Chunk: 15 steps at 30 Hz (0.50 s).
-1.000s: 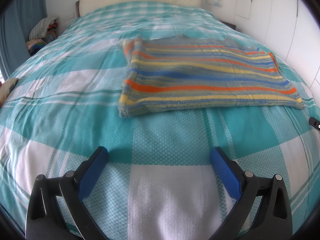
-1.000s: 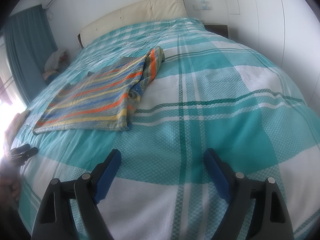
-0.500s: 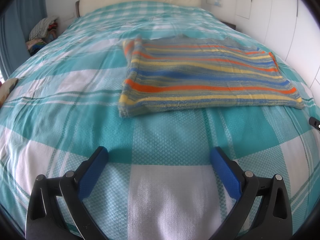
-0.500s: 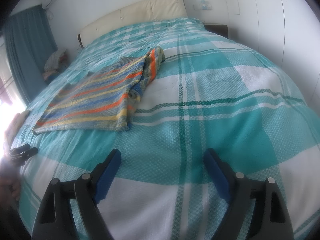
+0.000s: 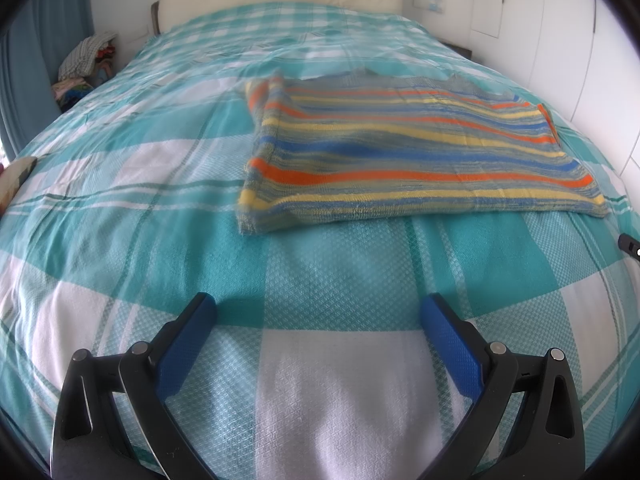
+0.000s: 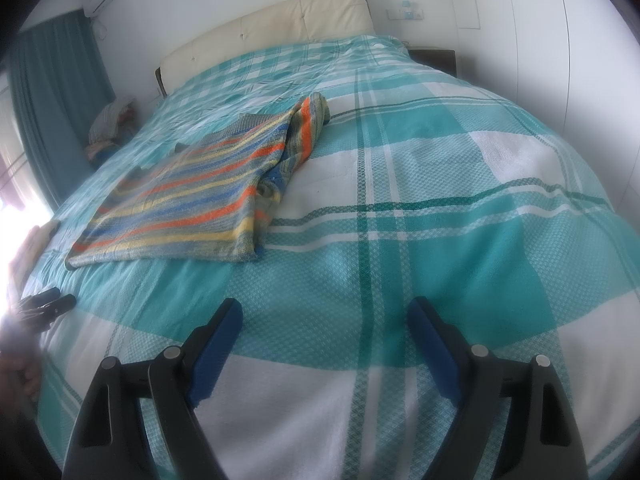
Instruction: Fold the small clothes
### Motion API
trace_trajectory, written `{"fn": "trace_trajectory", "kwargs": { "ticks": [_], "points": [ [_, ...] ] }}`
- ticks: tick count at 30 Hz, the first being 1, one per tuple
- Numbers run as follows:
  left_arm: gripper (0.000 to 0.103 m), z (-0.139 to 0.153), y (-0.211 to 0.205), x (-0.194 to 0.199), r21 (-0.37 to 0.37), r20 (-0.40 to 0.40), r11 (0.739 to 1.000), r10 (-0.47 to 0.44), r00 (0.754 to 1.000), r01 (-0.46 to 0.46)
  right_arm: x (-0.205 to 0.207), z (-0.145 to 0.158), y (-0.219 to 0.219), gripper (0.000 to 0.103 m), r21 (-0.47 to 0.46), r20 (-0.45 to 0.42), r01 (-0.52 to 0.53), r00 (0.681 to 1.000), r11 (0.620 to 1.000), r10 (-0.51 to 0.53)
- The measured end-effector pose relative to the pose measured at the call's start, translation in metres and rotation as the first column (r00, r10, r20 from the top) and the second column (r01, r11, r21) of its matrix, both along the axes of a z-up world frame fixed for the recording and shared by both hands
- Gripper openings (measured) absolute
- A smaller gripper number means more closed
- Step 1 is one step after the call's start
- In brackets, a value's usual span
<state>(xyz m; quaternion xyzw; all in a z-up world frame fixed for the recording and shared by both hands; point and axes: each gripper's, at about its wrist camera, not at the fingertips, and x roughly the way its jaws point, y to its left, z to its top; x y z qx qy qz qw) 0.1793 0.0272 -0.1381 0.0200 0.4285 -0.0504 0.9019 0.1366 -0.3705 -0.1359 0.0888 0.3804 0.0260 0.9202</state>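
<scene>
Nothing moved, striped garment (image 5: 404, 156) flat on bedspread (image 5: 120, 184) (teal check)

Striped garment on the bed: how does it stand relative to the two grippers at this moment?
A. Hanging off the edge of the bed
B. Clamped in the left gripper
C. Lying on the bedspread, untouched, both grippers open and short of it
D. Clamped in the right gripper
C. The striped garment lies flat on the checked bedspread, while the left gripper and right gripper stand open over bare bedspread, nothing between their pads.
</scene>
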Motion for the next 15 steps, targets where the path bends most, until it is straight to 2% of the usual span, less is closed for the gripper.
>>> {"fn": "trace_trajectory", "kwargs": {
  "ticks": [4,8,13,15],
  "points": [
    [0.102,0.010,-0.004,-0.010,0.022,0.046,1.000,-0.011,0.999,0.010,0.000,0.000,0.000,0.084,-0.001,0.000,0.000,1.000,1.000,0.000],
    [0.102,0.022,-0.021,-0.029,0.056,0.104,0.994,-0.098,0.990,0.093,0.000,0.000,0.000,0.084,0.000,0.000,-0.001,1.000,1.000,0.001],
    [0.102,0.025,-0.046,-0.038,0.093,0.080,0.974,-0.214,0.974,0.206,-0.002,0.003,0.000,0.085,0.008,0.002,0.004,1.000,1.000,-0.004],
    [0.102,0.031,-0.054,-0.038,0.082,0.079,0.966,-0.250,0.965,0.244,-0.001,0.010,-0.001,0.085,0.034,-0.006,-0.003,1.000,0.999,0.003]
  ]
}}
